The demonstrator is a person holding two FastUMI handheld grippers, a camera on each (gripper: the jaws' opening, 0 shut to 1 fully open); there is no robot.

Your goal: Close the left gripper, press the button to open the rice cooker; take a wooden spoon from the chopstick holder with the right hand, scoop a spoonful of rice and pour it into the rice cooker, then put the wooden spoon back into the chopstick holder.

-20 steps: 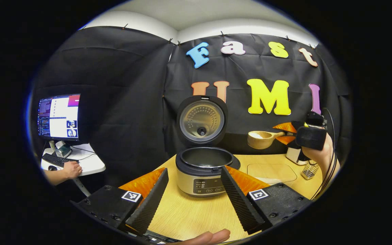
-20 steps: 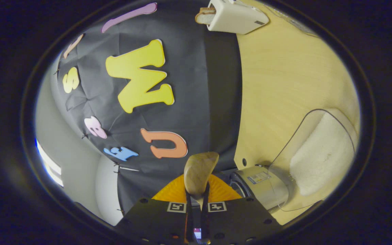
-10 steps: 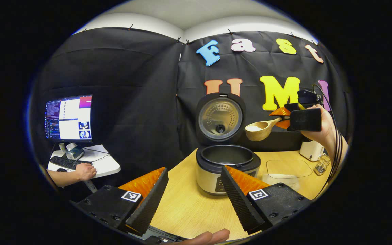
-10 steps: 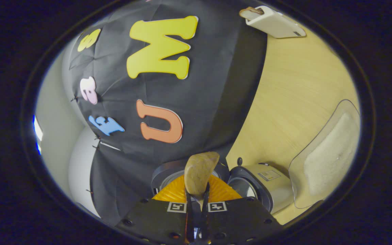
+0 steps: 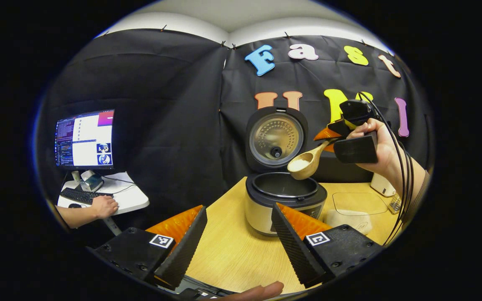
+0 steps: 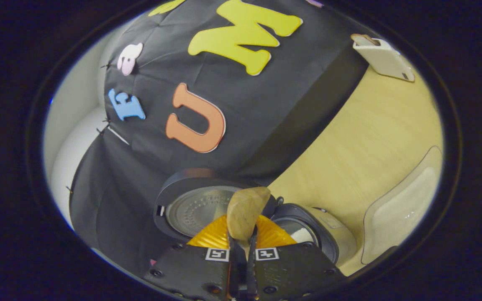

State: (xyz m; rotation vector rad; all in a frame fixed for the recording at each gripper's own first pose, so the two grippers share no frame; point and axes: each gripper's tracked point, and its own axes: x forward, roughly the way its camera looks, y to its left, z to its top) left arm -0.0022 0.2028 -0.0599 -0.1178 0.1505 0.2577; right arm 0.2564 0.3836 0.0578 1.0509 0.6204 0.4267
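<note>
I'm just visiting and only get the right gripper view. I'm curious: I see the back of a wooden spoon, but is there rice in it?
Observer: Yes. The left gripper view shows the wooden spoon carrying a small heap of white rice.
Operator: Is it over the cooker?
Observer: Its bowl appears to hang just above the right side of the open rice cooker.
Operator: And the other gripper?
Observer: The left gripper is open and holds nothing, set back from the cooker.
</note>
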